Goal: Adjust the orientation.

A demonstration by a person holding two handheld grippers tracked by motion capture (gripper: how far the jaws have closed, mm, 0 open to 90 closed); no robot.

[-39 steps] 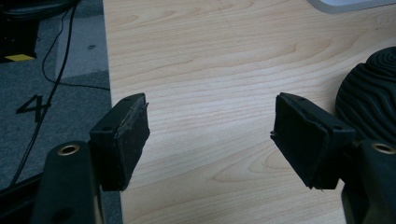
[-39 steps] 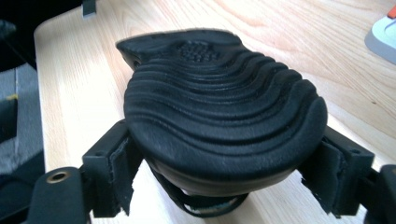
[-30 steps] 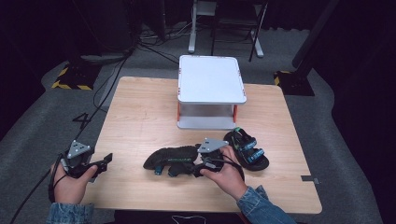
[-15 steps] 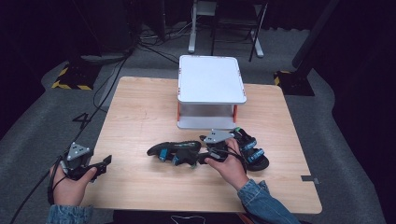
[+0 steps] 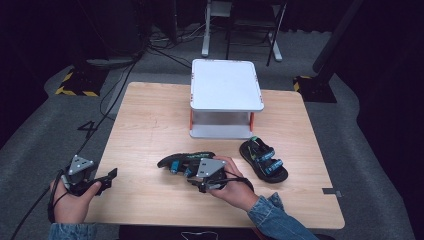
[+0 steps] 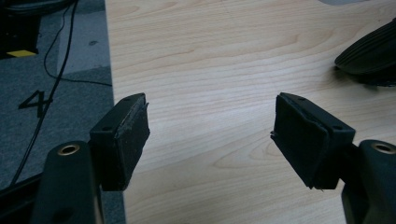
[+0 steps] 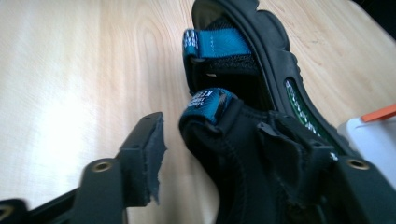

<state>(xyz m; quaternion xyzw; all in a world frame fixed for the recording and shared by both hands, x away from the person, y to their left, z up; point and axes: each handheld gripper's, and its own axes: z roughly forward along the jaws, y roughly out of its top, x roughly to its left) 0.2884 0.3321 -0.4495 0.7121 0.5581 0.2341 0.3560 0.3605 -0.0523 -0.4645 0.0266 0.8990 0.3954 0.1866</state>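
Note:
A black sandal with blue straps (image 5: 181, 160) lies near the table's front centre, its toe to the left. My right gripper (image 5: 192, 174) is at its heel end. In the right gripper view the heel strap of this sandal (image 7: 233, 112) sits between the open jaws of the right gripper (image 7: 240, 140), with a narrow gap beside the left pad (image 7: 145, 154). The matching sandal (image 5: 263, 159) rests upright to the right. My left gripper (image 5: 111, 175) hovers open over the table's front left edge, nothing between the jaws of the left gripper (image 6: 210, 126). The sandal's sole (image 6: 369, 51) shows far right.
A white two-tier stand (image 5: 226, 85) with orange posts sits at the table's (image 5: 150, 115) back centre. Grey floor with cables and a painted 4 (image 6: 35, 100) lies off the left edge. Bare wood spans the left half.
The right hand has come left and toward the person. The sandal, earlier a dark sole-up shape, has turned so its blue straps show. The left gripper has stayed put.

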